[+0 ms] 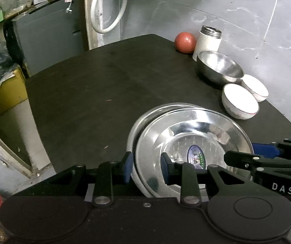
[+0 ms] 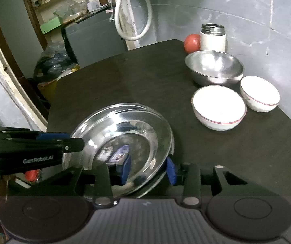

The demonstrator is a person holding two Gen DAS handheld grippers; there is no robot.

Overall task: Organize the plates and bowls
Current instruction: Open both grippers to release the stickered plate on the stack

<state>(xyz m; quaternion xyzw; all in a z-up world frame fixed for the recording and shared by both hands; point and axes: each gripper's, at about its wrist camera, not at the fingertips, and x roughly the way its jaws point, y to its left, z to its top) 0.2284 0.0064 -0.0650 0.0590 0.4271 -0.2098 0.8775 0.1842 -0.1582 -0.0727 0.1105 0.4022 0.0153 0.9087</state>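
2 steel plates [image 1: 194, 134] lie stacked on the dark counter [image 1: 96, 93], near its front edge. The left gripper [image 1: 147, 167] straddles the left rim of the stack, its pads partly apart, one inside and one outside the rim; a firm grip cannot be confirmed. The right gripper [image 2: 148, 169] straddles the right rim in the same manner. Behind the stack stand 2 white bowls [image 2: 219, 107], just beside a steel bowl [image 2: 214, 68], a flask [image 2: 213, 37] and a red ball [image 2: 192, 42].
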